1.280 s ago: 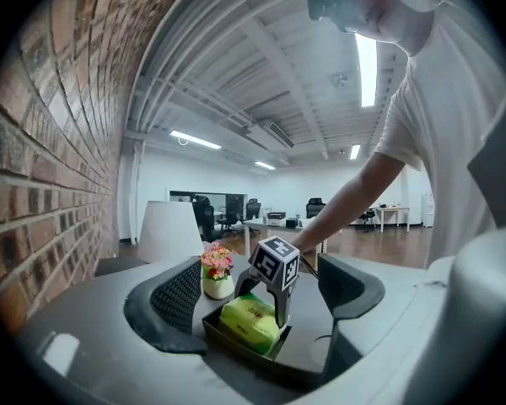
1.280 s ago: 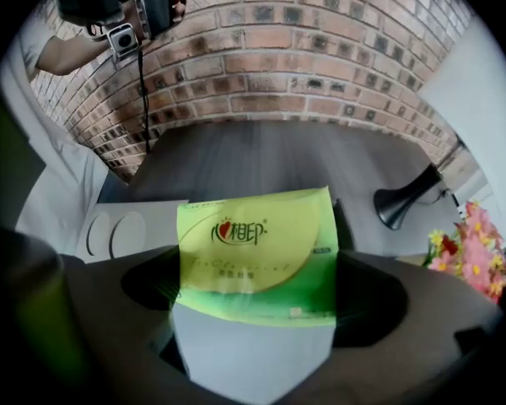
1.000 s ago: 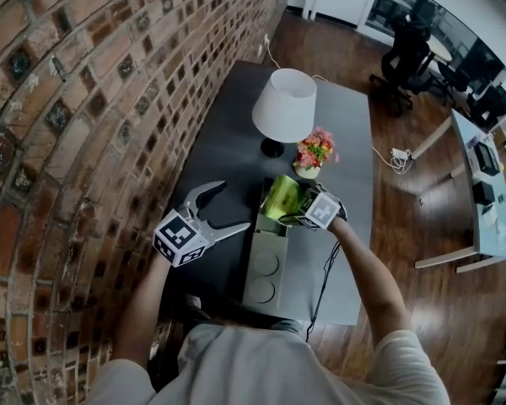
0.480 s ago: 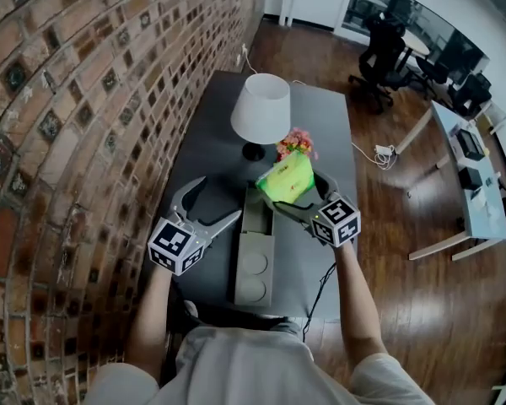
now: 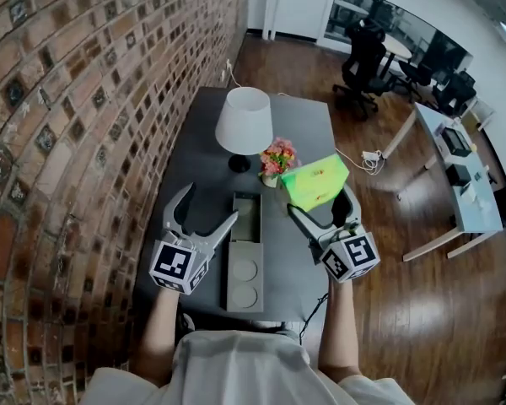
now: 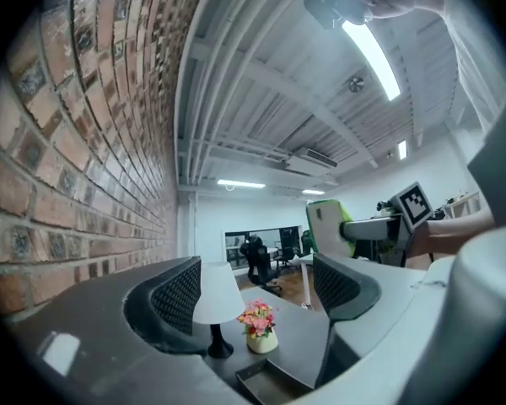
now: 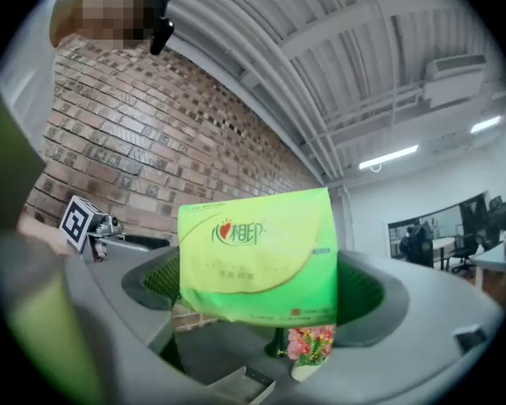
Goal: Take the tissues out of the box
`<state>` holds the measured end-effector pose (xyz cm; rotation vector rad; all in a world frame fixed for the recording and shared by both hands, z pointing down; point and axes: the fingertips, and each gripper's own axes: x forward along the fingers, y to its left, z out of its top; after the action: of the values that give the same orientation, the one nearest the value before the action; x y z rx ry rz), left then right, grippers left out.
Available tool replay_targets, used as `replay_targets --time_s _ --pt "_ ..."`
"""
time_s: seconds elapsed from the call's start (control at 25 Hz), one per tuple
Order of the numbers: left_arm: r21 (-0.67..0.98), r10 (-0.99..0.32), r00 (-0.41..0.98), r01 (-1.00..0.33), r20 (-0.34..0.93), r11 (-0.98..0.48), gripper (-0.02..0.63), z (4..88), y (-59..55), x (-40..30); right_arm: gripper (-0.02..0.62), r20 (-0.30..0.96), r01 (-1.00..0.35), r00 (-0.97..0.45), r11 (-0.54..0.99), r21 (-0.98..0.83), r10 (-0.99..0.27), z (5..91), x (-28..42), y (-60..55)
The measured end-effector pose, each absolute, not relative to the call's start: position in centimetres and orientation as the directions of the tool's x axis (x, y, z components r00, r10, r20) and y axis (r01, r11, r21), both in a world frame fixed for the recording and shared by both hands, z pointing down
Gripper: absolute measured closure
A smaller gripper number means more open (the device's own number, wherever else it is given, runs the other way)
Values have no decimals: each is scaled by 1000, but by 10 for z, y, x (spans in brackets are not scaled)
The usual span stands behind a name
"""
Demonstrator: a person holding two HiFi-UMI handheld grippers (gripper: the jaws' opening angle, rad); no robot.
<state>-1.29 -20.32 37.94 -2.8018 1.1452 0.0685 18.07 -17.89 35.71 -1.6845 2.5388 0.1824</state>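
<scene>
My right gripper (image 5: 321, 203) is shut on a green tissue pack (image 5: 314, 182), held up in the air above the table's right side. In the right gripper view the pack (image 7: 259, 256) fills the space between both jaws. The long grey box (image 5: 245, 251) lies on the dark table (image 5: 201, 150) with its far compartment open and two round recesses on its near lid. My left gripper (image 5: 202, 212) hovers left of the box, jaws apart with nothing between them; its own view shows the same gap (image 6: 261, 298) and the box's end (image 6: 266, 383) below.
A white-shaded lamp (image 5: 244, 125) and a small pot of flowers (image 5: 276, 159) stand beyond the box. A brick wall (image 5: 84, 99) runs along the table's left side. A cable (image 5: 367, 159) and power strip lie on the wooden floor to the right, near office chairs (image 5: 361, 62).
My right gripper has lifted the green pack out of the box and carried it up and to the right. The left gripper has drifted slightly toward me, still open.
</scene>
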Motion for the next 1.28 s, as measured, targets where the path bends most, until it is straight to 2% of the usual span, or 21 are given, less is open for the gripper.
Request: replay_targets --time_s 0.2,0.4,0.68,1.12,1.28 --pt "-52 -744 649 -758 -156 -650 215 364 -196 -14 52 -231 -968 -250 239 77 -940 335 198 -146" --pt "-62 -768 618 -784 -166 -618 215 372 -186 -11 52 -239 -996 -83 71 59 -968 350 211 -113" --pt "-76 -771 616 -786 -161 -613 227 380 -169 -3 52 -226 -998 -65 61 24 -972 383 201 -90" --pt "-145 -800 584 -811 -137 -567 227 385 -166 -5 52 -221 -997 -37 20 77 -975 380 210 -89" --pt "-120 -805 576 -817 -141 -564 227 389 -168 -6 52 -220 -997 -32 15 80 -975 380 208 -91"
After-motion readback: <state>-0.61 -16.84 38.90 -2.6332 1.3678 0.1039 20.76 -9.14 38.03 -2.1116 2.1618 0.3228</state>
